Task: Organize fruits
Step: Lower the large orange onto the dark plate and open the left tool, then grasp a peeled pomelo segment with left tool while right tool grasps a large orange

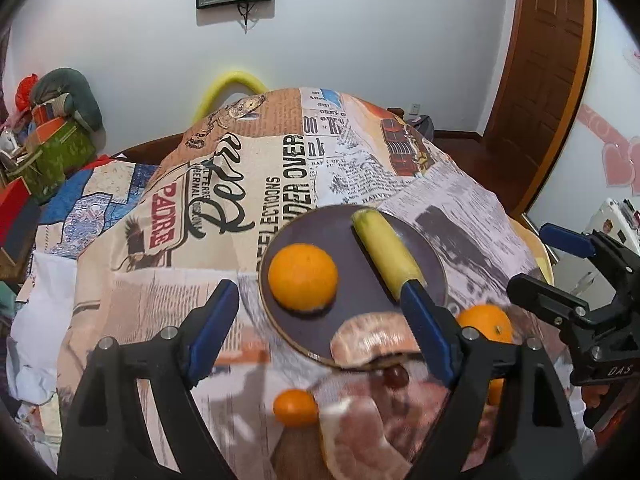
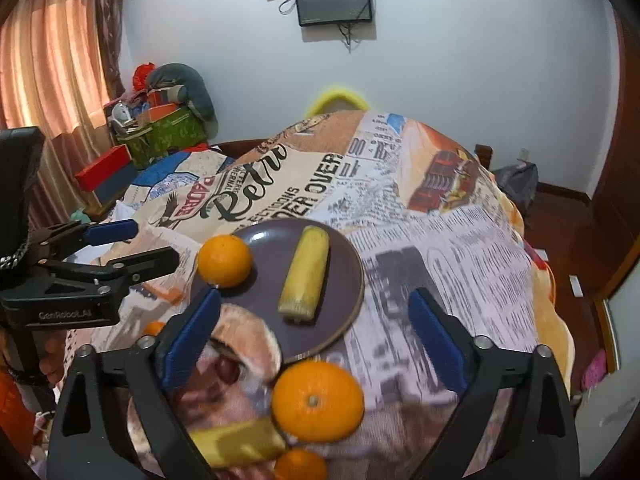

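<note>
Fruits: one orange and a yellow corn-like piece lay on the dark plate, apart from each other, orange at the plate's left edge. A second orange sat on the cloth just beside the plate's near rim. A peeled pomelo segment overlapped the near rim in the left view; a small dark fruit lay just beside it. A small tangerine and another pomelo piece lay nearer still, blurred. Another yellow piece lay beside the second orange.

Left gripper: jaws stood wide apart, nothing between the pads. Right gripper: likewise spread, empty, the second orange below it, untouched.

Surface: table under a newspaper-print tablecloth. Room: pale wall, wall-mounted monitor, curtain at left, wooden door at right.

Surroundings: boxes and bundles piled beyond the table at left. The left gripper's right finger covered the near end of the corn-like piece in its own view.
</note>
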`<state>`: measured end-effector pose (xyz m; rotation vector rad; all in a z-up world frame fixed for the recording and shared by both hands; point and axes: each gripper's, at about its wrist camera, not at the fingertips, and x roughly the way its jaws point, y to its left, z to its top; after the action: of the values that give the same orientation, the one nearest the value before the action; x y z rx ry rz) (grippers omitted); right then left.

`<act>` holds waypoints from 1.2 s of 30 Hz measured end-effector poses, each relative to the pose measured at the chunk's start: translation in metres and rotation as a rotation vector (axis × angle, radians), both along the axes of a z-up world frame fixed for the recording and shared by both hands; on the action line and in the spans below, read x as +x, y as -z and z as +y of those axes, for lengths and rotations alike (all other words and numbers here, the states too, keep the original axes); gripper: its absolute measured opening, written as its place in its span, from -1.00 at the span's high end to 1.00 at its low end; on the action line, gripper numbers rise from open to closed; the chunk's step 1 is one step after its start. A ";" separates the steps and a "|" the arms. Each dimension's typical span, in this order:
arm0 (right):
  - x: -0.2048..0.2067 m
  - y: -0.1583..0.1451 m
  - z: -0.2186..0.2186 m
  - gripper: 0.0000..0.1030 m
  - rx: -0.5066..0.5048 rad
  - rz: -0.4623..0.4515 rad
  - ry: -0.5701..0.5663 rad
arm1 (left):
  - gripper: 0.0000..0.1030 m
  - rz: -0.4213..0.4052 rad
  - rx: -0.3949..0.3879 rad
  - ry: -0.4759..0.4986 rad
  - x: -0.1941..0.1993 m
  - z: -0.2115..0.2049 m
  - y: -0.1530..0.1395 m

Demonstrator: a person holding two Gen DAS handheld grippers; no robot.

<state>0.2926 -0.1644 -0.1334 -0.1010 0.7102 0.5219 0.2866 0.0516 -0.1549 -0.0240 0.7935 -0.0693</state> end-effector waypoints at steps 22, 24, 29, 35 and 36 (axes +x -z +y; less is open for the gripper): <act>-0.050 0.027 -0.023 -0.90 -0.119 0.024 0.121 | -0.65 0.154 -0.070 -0.053 -0.060 -0.008 0.051; -0.052 0.030 -0.026 -0.90 -0.114 0.028 0.121 | -0.65 0.181 -0.076 -0.059 -0.062 -0.008 0.061; -0.050 0.041 -0.028 -0.87 -0.095 0.071 0.098 | -0.65 0.223 -0.073 -0.070 -0.067 -0.009 0.079; -0.041 0.054 -0.027 -0.66 -0.062 0.127 0.086 | -0.65 0.231 -0.105 -0.071 -0.068 -0.010 0.088; -0.039 0.056 -0.027 -0.59 -0.061 0.133 0.083 | -0.65 0.229 -0.103 -0.070 -0.067 -0.010 0.089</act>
<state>0.2538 -0.1911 -0.1892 -0.0941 0.8574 0.4297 0.2193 0.0417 -0.2440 -0.1588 1.0169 -0.0416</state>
